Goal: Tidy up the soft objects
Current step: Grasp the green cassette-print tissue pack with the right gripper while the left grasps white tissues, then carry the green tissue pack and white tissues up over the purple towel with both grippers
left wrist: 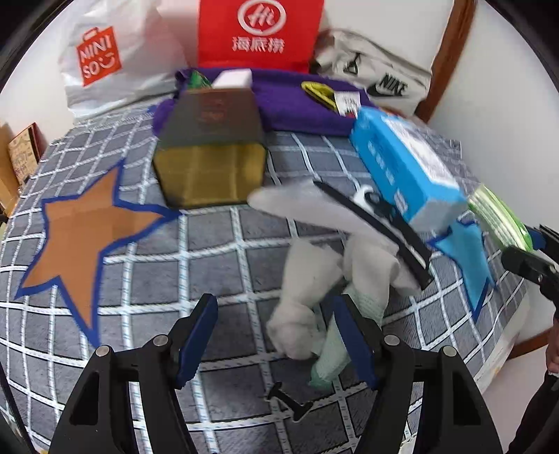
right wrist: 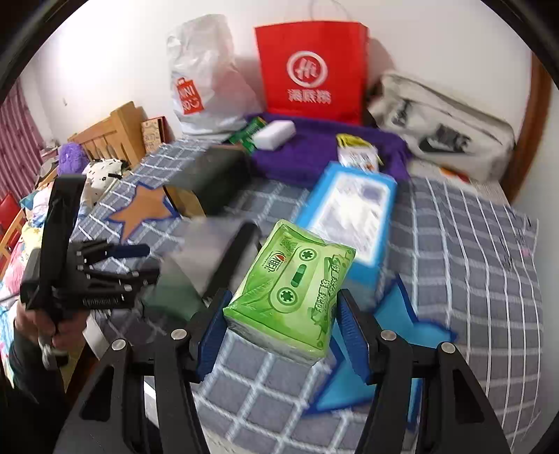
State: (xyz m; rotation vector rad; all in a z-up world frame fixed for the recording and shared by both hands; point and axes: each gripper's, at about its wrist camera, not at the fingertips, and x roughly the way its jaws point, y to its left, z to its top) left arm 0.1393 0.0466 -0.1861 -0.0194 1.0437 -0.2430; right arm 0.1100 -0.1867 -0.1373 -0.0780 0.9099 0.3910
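While the right gripper (right wrist: pixel 283 330) is clamping a glossy green tissue pack (right wrist: pixel 291 293) between its ribbed blue pads, lifted above the checked grey blanket (right wrist: pixel 471 265), the left gripper (left wrist: pixel 276 335) is hanging with jaws spread wide and nothing between them, over a heap of crumpled white socks (left wrist: pixel 314 279) (one pale green knit piece is poking out beneath). Just behind the socks, a blue rectangular wipes packet (left wrist: pixel 401 167) is lying tilted on a black-edged white cloth (left wrist: pixel 314 206). Left of the socks, an orange star (left wrist: pixel 84 237) outlined in blue is showing on the blanket. Beyond them, a red paper bag (left wrist: pixel 260 31) printed "Hi", a white "MINISO" plastic bag (left wrist: pixel 115 56) and a grey "NIKE" pouch (left wrist: pixel 380 77) are leaning at the wall.
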